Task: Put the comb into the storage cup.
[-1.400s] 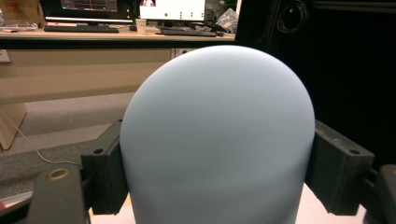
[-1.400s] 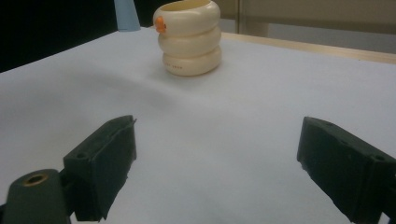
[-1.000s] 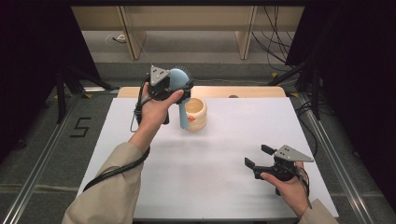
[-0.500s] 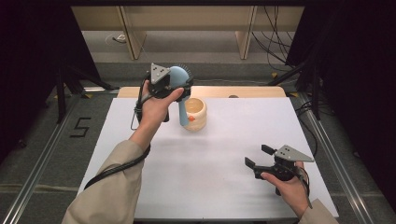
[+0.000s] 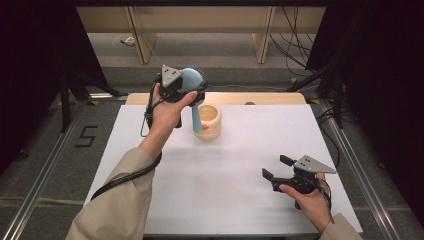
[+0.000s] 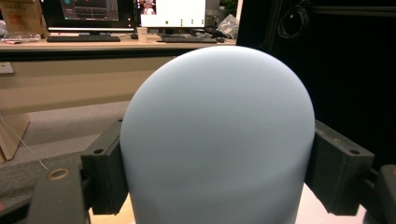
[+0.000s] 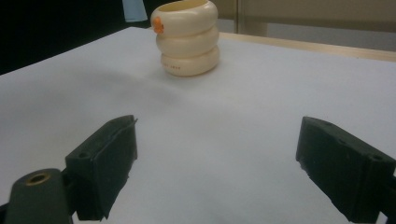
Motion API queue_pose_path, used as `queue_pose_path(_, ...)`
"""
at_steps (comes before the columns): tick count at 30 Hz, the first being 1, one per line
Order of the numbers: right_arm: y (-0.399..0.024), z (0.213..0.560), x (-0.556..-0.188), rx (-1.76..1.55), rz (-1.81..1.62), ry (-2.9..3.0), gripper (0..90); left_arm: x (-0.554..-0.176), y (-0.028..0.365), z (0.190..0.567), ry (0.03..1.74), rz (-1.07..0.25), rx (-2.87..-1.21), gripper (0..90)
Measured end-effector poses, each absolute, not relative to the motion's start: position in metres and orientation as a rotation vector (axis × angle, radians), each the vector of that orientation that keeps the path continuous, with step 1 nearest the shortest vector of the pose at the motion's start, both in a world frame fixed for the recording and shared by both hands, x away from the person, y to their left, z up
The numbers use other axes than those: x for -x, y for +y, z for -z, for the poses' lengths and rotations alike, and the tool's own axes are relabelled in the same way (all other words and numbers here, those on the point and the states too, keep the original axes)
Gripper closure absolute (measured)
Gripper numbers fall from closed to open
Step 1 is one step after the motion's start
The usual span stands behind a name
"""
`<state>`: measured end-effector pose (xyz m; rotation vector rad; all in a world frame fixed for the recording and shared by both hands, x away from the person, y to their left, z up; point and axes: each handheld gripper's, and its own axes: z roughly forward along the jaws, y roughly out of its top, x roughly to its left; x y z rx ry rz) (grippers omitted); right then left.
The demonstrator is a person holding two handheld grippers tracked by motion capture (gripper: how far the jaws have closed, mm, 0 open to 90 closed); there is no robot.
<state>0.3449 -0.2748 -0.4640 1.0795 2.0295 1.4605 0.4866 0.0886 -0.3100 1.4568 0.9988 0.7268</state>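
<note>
With our left gripper [image 5: 192, 90] we hold the blue hairbrush [image 5: 194, 86] by its rounded head, raised beside and touching the rim of the cream ridged cup [image 5: 208, 122] at the table's [image 5: 240, 200] far side. If the smooth head slips in the jaws, the handle could knock the cup over. Our right gripper [image 5: 274, 168] rests near the front edge, jaws wide and empty.

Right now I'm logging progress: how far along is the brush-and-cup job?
Done: the left tool has the blue brush clamped by its head and lifted off the table. In hand: the brush hangs handle-down just beside the cream cup, not yet clearly inside. Left: probably lowering it into the cup and releasing. The right tool waits open above the white table.
</note>
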Motion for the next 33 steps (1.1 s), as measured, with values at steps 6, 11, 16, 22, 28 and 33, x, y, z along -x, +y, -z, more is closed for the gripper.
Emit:
queue_pose_path(6,-0.275,0.464,-0.345,-1.078,-1.463,2.028,13.5,-0.487,0.088,0.308,0.994,-0.726,-1.454,19.7)
queue_pose_path(11,-0.275,0.464,-0.345,-1.079,-1.466,2.028,13.5,-0.489,0.087,0.306,0.997,-0.731,-1.454,19.7)
queue_pose_path(16,-0.275,0.464,-0.345,-1.08,-1.469,2.027,13.5,-0.49,0.086,0.304,0.993,-0.736,-1.452,19.7)
queue_pose_path(22,-0.275,0.464,-0.345,-1.08,-1.469,2.026,13.5,-0.492,0.086,0.3,0.986,-0.742,-1.448,19.7)
queue_pose_path(28,-0.275,0.464,-0.345,-1.08,-1.468,2.027,13.5,-0.493,0.085,0.3,0.984,-0.748,-1.446,19.7)
queue_pose_path(33,-0.275,0.464,-0.345,-1.08,-1.469,2.026,13.5,-0.495,0.084,0.3,0.974,-0.75,-1.44,19.7)
